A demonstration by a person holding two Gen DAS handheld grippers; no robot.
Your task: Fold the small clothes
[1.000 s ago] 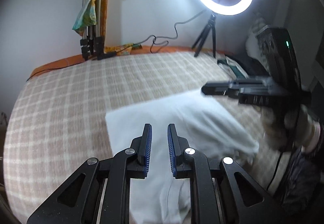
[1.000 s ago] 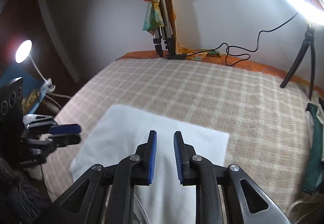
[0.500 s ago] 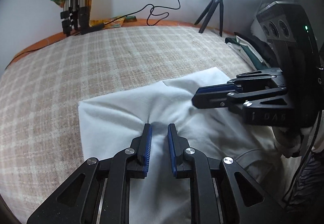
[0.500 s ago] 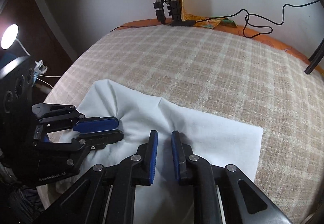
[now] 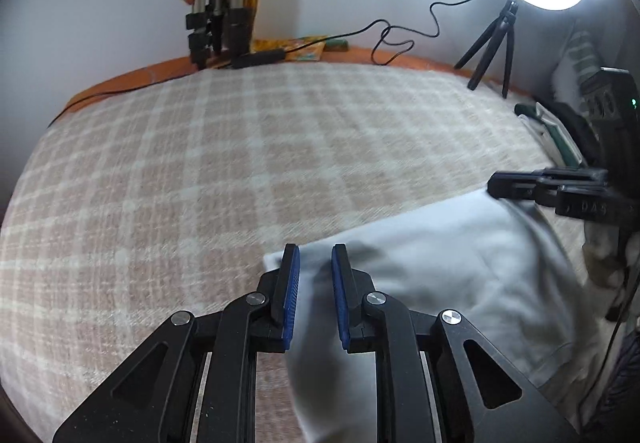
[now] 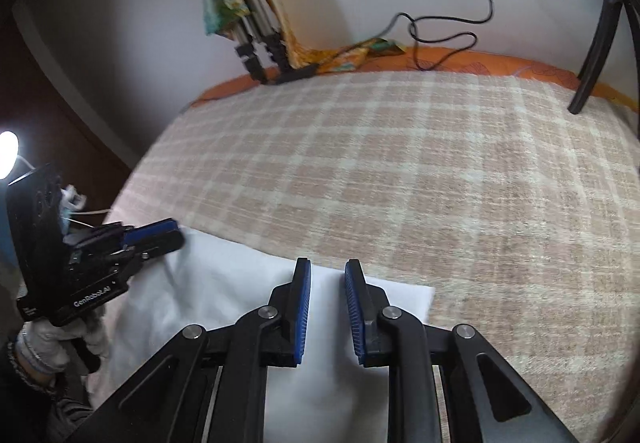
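A checked blanket (image 6: 420,183) covers the bed, and the white garment (image 6: 224,307) lies on its near edge, one corner reaching out toward the right (image 6: 424,293) and the near part spilling toward the person. In the left wrist view the cloth (image 5: 460,263) shows soft ridges and sags on its right side, so it is not flat.

The left gripper (image 5: 315,295) hovers over the garment's far-left corner with its jaws apart and nothing between them. The right gripper (image 6: 327,309) hangs above the far edge, jaws likewise parted and empty.

The main risk, as I judge it, is a crooked fold: if the two grippers pinch at unequal depths, or catch only the top layer (the layers cannot be told apart here), the edges will not meet. A pad (image 5: 291,295) could also nip the blanket along with the cloth and drag it.
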